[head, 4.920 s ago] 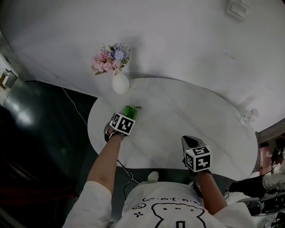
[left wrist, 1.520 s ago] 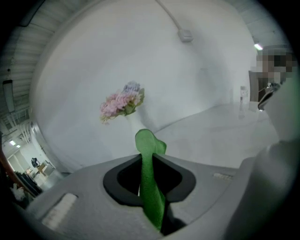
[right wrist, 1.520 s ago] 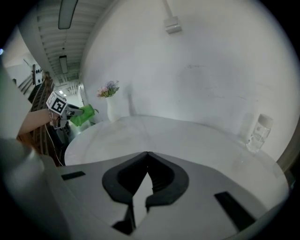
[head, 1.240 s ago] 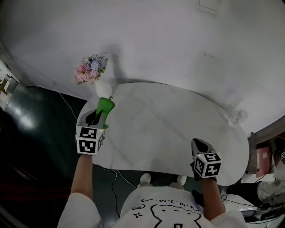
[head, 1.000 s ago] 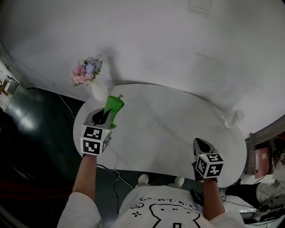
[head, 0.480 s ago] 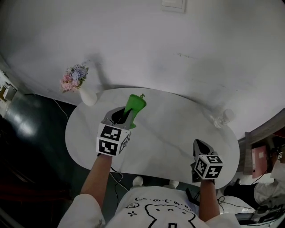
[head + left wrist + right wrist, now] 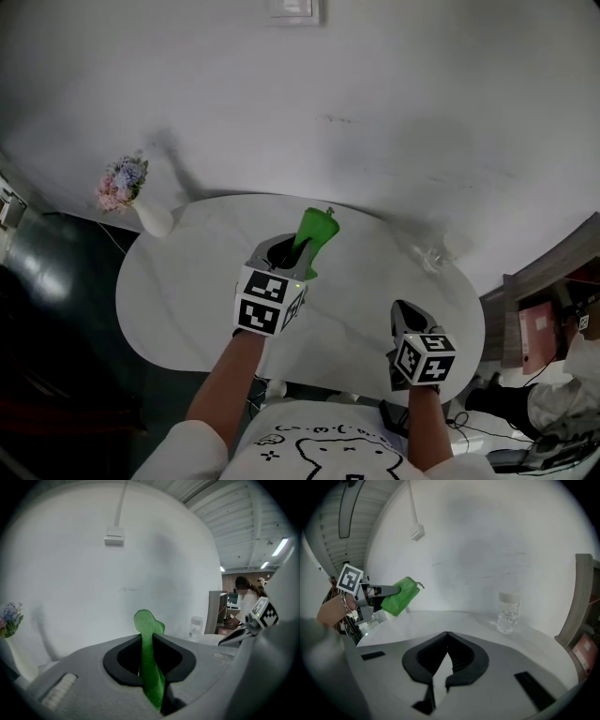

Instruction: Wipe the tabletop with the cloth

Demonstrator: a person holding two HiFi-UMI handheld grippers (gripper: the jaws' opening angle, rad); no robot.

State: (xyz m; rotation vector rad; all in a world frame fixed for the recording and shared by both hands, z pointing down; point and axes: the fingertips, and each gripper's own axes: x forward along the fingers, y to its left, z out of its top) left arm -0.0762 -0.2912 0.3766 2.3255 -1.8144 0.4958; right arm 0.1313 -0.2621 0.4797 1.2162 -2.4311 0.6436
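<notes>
The left gripper [image 7: 292, 251] is clamped on the green cloth [image 7: 315, 236]. In the left gripper view the jaws are pressed onto a fold of the cloth [image 7: 151, 667], which runs up between them and stands out past the tips as a rounded lobe. In the right gripper view the cloth [image 7: 399, 596] is seen lifted clear of the white tabletop [image 7: 187, 281]. It is held over the middle of the table, toward the far edge.

The right gripper [image 7: 405, 309] is closed, and its jaws meet at the tips with nothing between them, as its own view [image 7: 447, 635] shows. It is held over the near right part of the tabletop, well apart from the left gripper. A marker cube [image 7: 422, 356] is carried at its near end.

A clear bottle [image 7: 433, 255] stands upright on the far right part of the tabletop, and it is seen beyond the shut jaws in the right gripper view [image 7: 507, 611]. A white vase [image 7: 152, 219] stands at the far left edge of the tabletop, and pink and blue flowers [image 7: 120, 183] are held in it. A wall plate [image 7: 293, 9] is fixed on the white wall beyond the table. Dark floor [image 7: 56, 309] is seen to the left of the table.
</notes>
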